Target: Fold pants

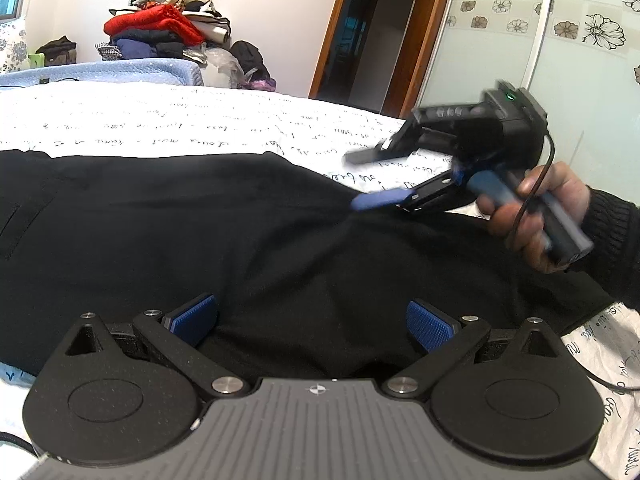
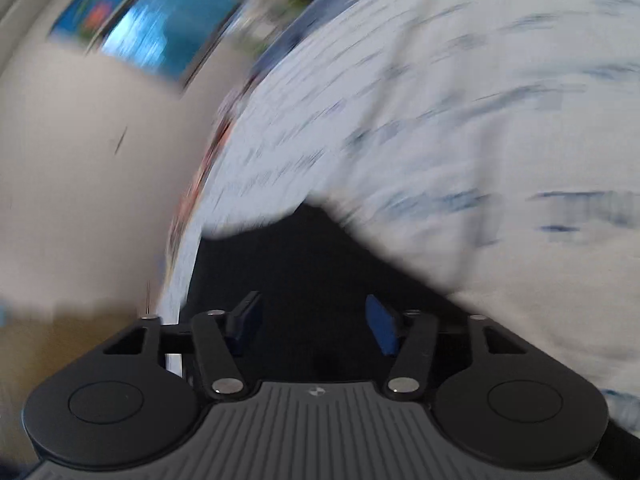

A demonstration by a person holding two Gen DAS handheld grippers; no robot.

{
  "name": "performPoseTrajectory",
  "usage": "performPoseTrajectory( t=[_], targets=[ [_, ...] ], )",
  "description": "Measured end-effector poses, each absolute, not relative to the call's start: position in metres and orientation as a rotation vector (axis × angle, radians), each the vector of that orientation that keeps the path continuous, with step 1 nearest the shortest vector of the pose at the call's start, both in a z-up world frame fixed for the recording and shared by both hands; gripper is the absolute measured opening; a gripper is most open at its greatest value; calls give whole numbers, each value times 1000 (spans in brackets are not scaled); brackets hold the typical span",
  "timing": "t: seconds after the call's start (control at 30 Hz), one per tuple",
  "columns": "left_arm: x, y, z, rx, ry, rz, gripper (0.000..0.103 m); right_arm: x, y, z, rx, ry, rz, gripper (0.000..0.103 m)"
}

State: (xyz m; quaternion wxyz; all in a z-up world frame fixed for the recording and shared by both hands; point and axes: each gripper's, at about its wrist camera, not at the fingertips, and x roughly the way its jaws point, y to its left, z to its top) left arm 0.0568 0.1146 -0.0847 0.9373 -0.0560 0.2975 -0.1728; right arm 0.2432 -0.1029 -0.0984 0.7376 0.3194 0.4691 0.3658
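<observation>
Lower centre of left view: left gripper (image 1: 312,322) spread wide over black fabric pants (image 1: 200,232), gripping nothing. Right side: blurred right gripper (image 1: 366,178), jaws apart, empty.

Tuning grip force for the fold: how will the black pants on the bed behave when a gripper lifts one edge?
Likely floppy: the black pants lie flat with soft wrinkles on the bed sheet, so a lifted edge should drape, not hold shape. Probably not slippery: the matte fabric looks thick. Both the left gripper and right gripper are open, so nothing is tested yet.
</observation>
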Motion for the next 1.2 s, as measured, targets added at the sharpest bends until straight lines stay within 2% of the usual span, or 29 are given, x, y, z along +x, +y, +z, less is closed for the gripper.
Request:
performPoseTrajectory(
  t=[0.07,0.1,0.13,0.17,0.27,0.3,0.37,0.47,0.53,0.63,0.7,0.93,1.2],
  targets=[
    [56,114,-85,-112,606,-350,102,232,-122,-95,816,966,640,59],
    [56,113,-85,-111,605,-350,102,222,-125,-90,805,938,611,70],
    [56,113,-85,-110,606,-350,102,210,-123,-87,794,927,626,75],
    [56,113,-85,-109,606,-350,102,199,-121,-86,790,929,653,77],
    [56,111,-85,-99,608,-347,102,160,-122,-96,737,928,602,77],
    [56,110,-85,-94,608,-346,102,148,-127,-100,694,889,568,72],
    [56,109,-85,-90,610,-344,102,117,-140,-95,667,792,440,74],
    [56,109,-86,-95,609,-345,102,59,-167,-71,619,638,177,79],
    [56,108,-85,-91,610,-344,102,15,-187,-64,612,524,52,86],
    [56,106,-85,-82,613,-342,102,-38,-222,-66,623,470,-149,88],
    [56,106,-85,-81,612,-342,102,-66,-262,-71,710,447,-245,88],
    [55,104,-85,-72,611,-337,102,-122,-379,-126,1305,293,-331,88],
    [55,102,-84,-48,613,-324,102,-94,-392,-141,1313,330,-316,88]
  ],
)
